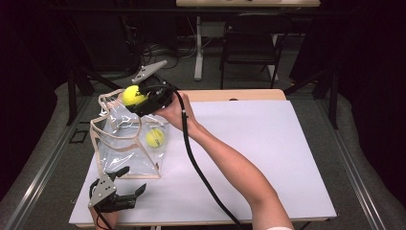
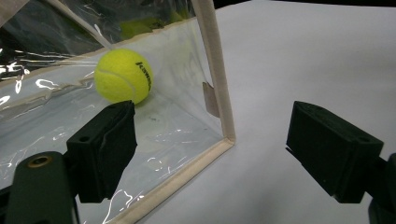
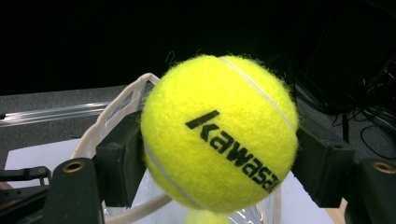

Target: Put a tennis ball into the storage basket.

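A clear plastic bag [image 1: 125,143] with beige trim stands at the left of the white table [image 1: 268,158], its mouth facing up. One yellow tennis ball [image 1: 154,137] lies inside it, close in the left gripper view as the ball [image 2: 123,76] behind the clear wall. My right gripper [image 1: 139,98] is shut on a second tennis ball [image 1: 133,95] just above the bag's mouth; in the right gripper view that ball [image 3: 219,133] sits squeezed between both jaws. My left gripper [image 1: 125,187] stands open at the bag's near corner [image 2: 226,140], with nothing held.
A dark chair [image 1: 251,40] and a table leg [image 1: 198,48] stand beyond the far edge of the table. A cable [image 1: 201,172] trails from the right gripper along the forearm. The table's right half is bare white surface.
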A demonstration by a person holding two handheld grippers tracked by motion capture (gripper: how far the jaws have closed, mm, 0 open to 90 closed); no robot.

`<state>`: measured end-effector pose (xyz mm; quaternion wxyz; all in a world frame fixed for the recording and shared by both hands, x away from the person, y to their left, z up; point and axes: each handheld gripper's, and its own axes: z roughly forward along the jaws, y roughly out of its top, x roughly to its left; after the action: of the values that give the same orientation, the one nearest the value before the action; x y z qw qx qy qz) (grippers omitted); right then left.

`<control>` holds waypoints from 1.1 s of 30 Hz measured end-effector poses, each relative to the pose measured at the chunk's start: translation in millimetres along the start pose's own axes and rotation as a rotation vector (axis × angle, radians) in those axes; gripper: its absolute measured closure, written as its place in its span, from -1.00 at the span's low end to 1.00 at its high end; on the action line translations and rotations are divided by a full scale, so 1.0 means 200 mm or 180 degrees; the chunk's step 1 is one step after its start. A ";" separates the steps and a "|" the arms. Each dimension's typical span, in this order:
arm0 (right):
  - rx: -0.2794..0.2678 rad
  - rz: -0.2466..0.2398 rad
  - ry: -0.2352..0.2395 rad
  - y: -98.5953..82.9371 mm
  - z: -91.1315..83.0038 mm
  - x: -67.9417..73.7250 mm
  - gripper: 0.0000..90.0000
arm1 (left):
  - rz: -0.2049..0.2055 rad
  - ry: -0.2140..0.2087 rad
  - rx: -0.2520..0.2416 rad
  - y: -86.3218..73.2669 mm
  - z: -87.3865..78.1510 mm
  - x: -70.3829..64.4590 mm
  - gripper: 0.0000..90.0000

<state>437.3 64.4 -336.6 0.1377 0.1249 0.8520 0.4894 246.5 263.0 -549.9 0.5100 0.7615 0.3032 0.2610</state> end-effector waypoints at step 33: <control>0.0090 -0.0060 0.0120 0.04 0.11 0.06 -0.42 | 0.0010 -0.0007 -0.0022 0.00 -0.01 0.00 -0.64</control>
<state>434.8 90.5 -341.7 0.1244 0.1096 0.8625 0.4782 246.3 264.4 -549.2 0.5126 0.7605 0.3005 0.2620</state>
